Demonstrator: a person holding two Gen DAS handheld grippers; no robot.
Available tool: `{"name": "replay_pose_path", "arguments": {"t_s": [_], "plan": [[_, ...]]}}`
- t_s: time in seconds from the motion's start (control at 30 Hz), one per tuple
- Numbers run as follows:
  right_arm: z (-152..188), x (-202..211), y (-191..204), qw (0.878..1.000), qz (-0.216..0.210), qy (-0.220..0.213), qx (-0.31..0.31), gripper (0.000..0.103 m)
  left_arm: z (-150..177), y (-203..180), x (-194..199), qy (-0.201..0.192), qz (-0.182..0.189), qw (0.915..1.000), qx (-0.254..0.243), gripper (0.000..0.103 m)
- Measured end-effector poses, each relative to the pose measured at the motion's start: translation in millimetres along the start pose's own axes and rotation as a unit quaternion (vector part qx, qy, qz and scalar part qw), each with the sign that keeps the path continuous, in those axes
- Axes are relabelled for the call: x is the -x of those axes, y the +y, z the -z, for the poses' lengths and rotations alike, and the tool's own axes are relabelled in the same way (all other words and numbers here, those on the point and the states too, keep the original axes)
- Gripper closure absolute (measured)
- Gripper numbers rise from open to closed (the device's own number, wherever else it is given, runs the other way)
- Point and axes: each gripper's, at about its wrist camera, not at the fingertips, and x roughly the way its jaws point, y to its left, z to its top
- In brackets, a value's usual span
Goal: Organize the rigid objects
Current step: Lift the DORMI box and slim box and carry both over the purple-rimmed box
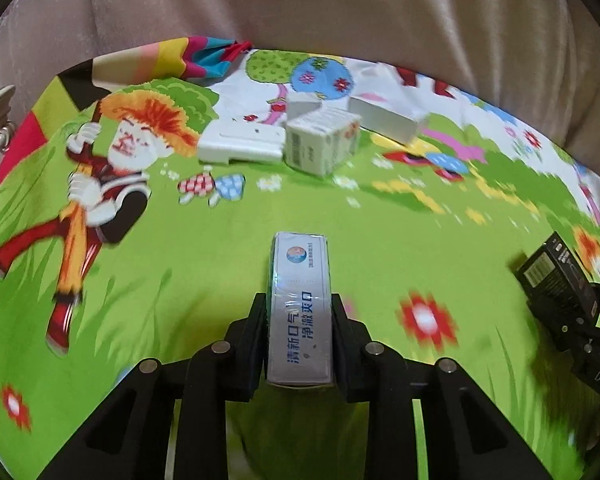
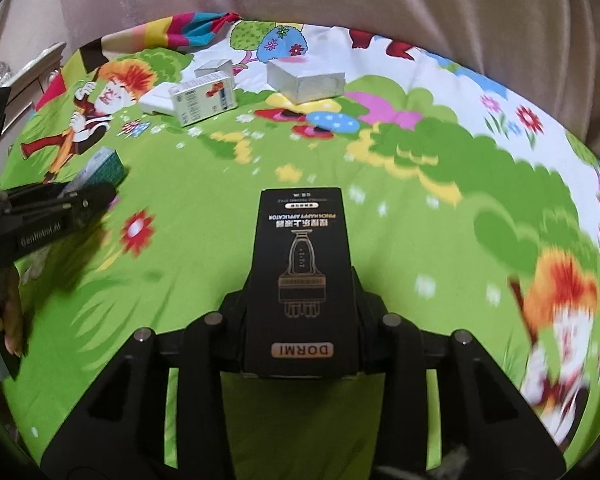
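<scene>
My left gripper (image 1: 299, 304) is shut on a narrow white box with green sides and blue print (image 1: 300, 264), which points away from me above the green cartoon cloth (image 1: 380, 216). My right gripper (image 2: 302, 280) is shut on a black box labelled DORMI (image 2: 300, 232), also held lengthwise between the fingers. Each view catches the other hand's load: the black box (image 1: 556, 276) at the right edge of the left wrist view, the green-sided box (image 2: 104, 168) at the left of the right wrist view.
At the far side of the cloth lie a printed white carton (image 1: 324, 140), a flat white piece (image 1: 240, 146), a long white box (image 1: 384, 118) and a small white box (image 1: 302, 102) behind them. Beige fabric (image 1: 340, 12) rises beyond the cloth. Pale furniture (image 2: 24, 68) stands far left.
</scene>
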Motion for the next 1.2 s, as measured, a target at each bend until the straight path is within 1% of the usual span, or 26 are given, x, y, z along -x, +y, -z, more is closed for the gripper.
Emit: {"name": "replay_pose_path", "arguments": {"t_s": [0.13,0.2,0.27,0.4,0.47,0.53,0.57,0.6,0.63,0.73,0.77,0.8,0.83,0.87,0.93,0.97,1.03,1.1,1.2], "plan": [[41,34,26,1.0,0.017,-0.002,-0.008,0.06,40,-6,34,-0.002,0.01,1.0,0.0,0.074],[59,50,37,0.999,0.029,-0.003,-0.017,0.061,53,-9,46,-0.006,0.008,0.9999,-0.009,0.074],[72,62,44,0.999,0.034,-0.004,-0.023,0.061,61,-11,54,-0.004,0.011,0.9998,-0.015,0.074],[91,82,53,0.999,0.045,-0.012,-0.025,0.061,77,-8,72,0.01,0.027,0.9996,-0.003,0.073],[99,92,55,0.998,0.046,-0.018,-0.034,0.061,83,-9,83,0.009,0.031,0.9995,-0.004,0.074],[105,105,56,0.997,0.049,-0.035,-0.046,0.061,85,-9,99,0.0,0.036,0.9993,-0.005,0.074],[106,117,55,0.996,0.052,-0.054,-0.054,0.061,85,-9,110,-0.011,0.04,0.9991,-0.002,0.074],[105,131,56,0.994,0.056,-0.078,-0.06,0.061,83,-9,128,-0.035,0.043,0.9984,0.0,0.074],[104,147,58,0.99,0.063,-0.107,-0.064,0.061,81,-10,139,-0.051,0.044,0.9977,-0.001,0.074],[99,203,69,0.973,0.088,-0.207,-0.057,0.061,72,-14,188,-0.125,0.045,0.991,-0.006,0.074],[98,227,75,0.962,0.093,-0.251,-0.051,0.061,70,-15,206,-0.153,0.046,0.9871,-0.006,0.074],[99,244,82,0.952,0.102,-0.285,-0.045,0.061,68,-17,227,-0.19,0.043,0.9809,-0.009,0.074],[99,255,89,0.945,0.113,-0.305,-0.039,0.061,66,-18,237,-0.207,0.042,0.9774,-0.01,0.074],[101,269,96,0.933,0.126,-0.335,-0.029,0.061,67,-20,254,-0.238,0.04,0.9705,-0.013,0.073],[106,291,108,0.913,0.145,-0.381,-0.015,0.06,68,-23,276,-0.275,0.038,0.9607,-0.016,0.073],[109,301,113,0.902,0.152,-0.403,-0.009,0.06,69,-24,282,-0.287,0.037,0.9571,-0.018,0.073],[113,313,118,0.891,0.156,-0.426,-0.007,0.06,71,-25,299,-0.317,0.033,0.9475,-0.023,0.073],[115,323,125,0.882,0.159,-0.444,-0.003,0.06,74,-26,310,-0.335,0.034,0.9412,-0.025,0.073],[114,331,131,0.877,0.159,-0.454,0.006,0.06,71,-24,317,-0.332,0.042,0.9419,-0.025,0.073]]}}
